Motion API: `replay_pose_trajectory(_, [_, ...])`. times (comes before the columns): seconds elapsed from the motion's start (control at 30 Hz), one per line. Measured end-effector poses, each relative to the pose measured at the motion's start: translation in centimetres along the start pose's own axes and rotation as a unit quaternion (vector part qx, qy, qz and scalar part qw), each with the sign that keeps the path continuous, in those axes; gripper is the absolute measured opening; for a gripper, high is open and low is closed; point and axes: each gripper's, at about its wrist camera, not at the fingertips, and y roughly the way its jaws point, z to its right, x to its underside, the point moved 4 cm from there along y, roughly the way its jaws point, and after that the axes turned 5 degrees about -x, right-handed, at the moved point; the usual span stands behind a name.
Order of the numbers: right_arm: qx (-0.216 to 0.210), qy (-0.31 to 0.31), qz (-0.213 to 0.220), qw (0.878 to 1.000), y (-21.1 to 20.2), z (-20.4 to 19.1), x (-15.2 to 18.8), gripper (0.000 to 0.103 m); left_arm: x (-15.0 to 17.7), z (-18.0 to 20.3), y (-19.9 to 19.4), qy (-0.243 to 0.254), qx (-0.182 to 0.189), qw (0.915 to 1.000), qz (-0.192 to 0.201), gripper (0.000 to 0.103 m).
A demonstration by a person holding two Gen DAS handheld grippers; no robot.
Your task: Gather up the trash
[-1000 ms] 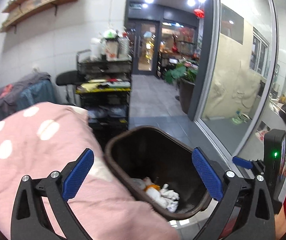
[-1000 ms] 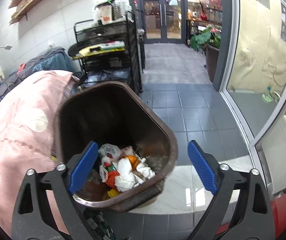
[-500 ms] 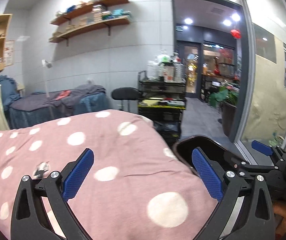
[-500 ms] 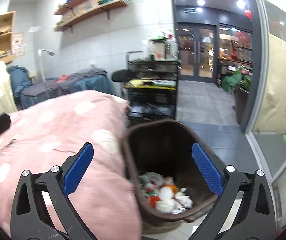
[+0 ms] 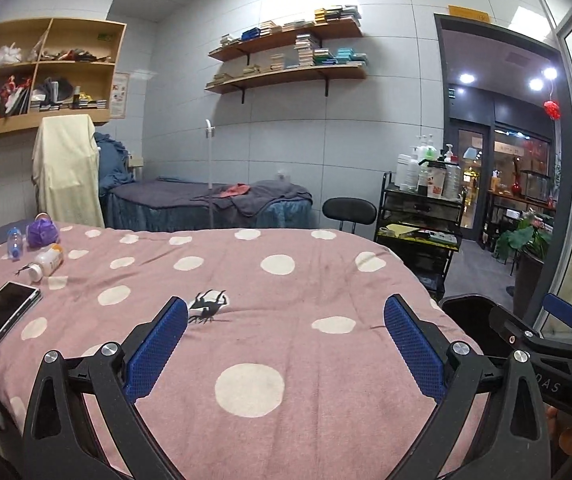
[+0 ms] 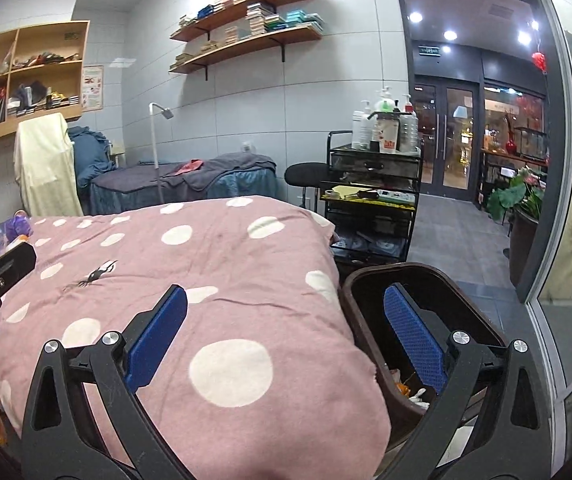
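A brown trash bin (image 6: 369, 280) stands on the floor at the right end of the pink polka-dot bed (image 5: 286, 320); crumpled trash (image 6: 413, 394) lies in it. A small black-and-white scrap (image 5: 208, 304) lies on the bed; it also shows in the right wrist view (image 6: 96, 274). My left gripper (image 5: 286, 348) is open and empty above the bed, just short of the scrap. My right gripper (image 6: 286, 336) is open and empty over the bed edge beside the bin. The bin rim (image 5: 465, 304) shows behind the right gripper in the left wrist view.
At the bed's far left lie a phone (image 5: 0, 318), a white bottle (image 5: 48, 262), a small clear bottle (image 5: 14, 242) and a purple puff (image 5: 42, 232). A black cart (image 6: 373, 200) with bottles and a stool (image 5: 349, 210) stand past the bed. A glass wall is on the right.
Both grippers swung left and tilted up, away from the bin toward the bed. The bed top and the scrap came into view. Both stayed open.
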Motion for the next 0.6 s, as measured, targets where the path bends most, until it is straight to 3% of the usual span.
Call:
replay_pose_trajectory(0.17, [-0.008,-0.02,0.015,1.0,-1.9,-2.0,0.6,0.097,0.7,-1.0,-1.6,-0.002,-0.027,0.9995,0.013,0.097])
replay_pose_trajectory(0.6, [-0.036,-0.036,0.021,0.999,-4.2,-4.0,0.7,0.097,1.4,-2.2,-3.3,-0.008,-0.04,0.9989,0.024,0.097])
